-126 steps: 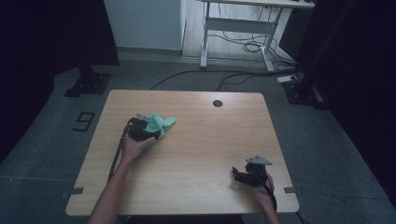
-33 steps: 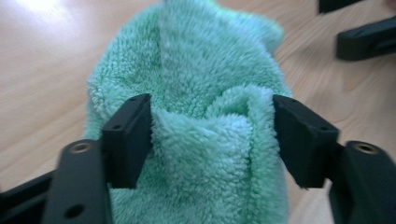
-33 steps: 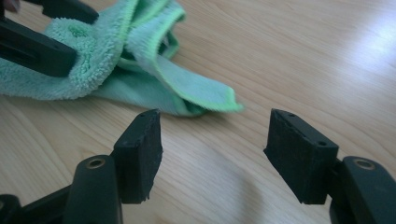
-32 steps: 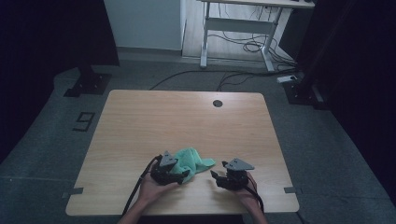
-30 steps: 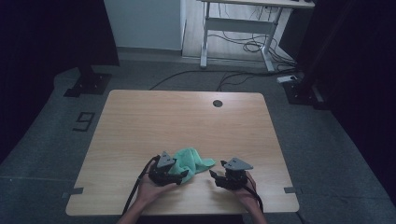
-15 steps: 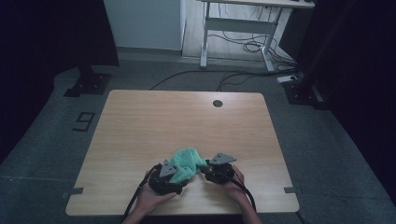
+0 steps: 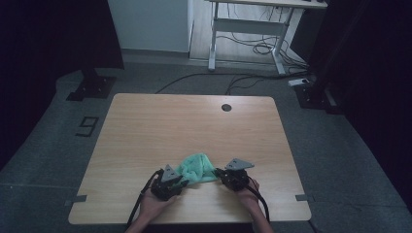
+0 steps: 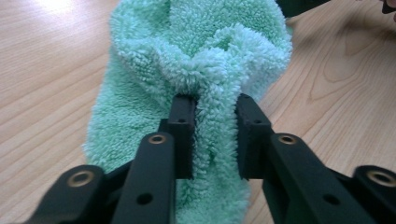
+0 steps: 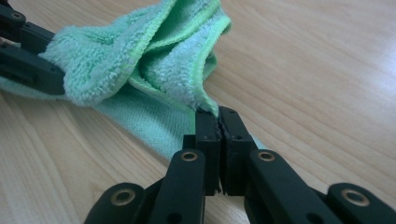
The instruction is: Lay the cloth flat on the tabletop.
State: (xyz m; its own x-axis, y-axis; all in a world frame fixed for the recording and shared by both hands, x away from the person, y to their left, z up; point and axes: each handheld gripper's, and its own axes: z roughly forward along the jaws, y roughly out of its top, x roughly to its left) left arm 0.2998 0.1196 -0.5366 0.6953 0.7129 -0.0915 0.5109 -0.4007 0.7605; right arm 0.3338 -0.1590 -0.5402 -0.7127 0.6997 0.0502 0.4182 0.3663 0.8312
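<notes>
Two grippers grasp the green cloth near the worktop's front edge: the left gripper has just closed its jaws round a thick fold, the right gripper pinches a hem. Draw them apart evenly, keeping both grips firm

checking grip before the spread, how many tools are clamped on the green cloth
2: left tool on a bunched fold of the green cloth at its left side, right tool pinching its right edge.

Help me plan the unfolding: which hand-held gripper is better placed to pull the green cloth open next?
Probably the right hand-held gripper: it pinches a thin hemmed edge of the green cloth, while the left hand-held gripper has bunched a thick fold.
</notes>
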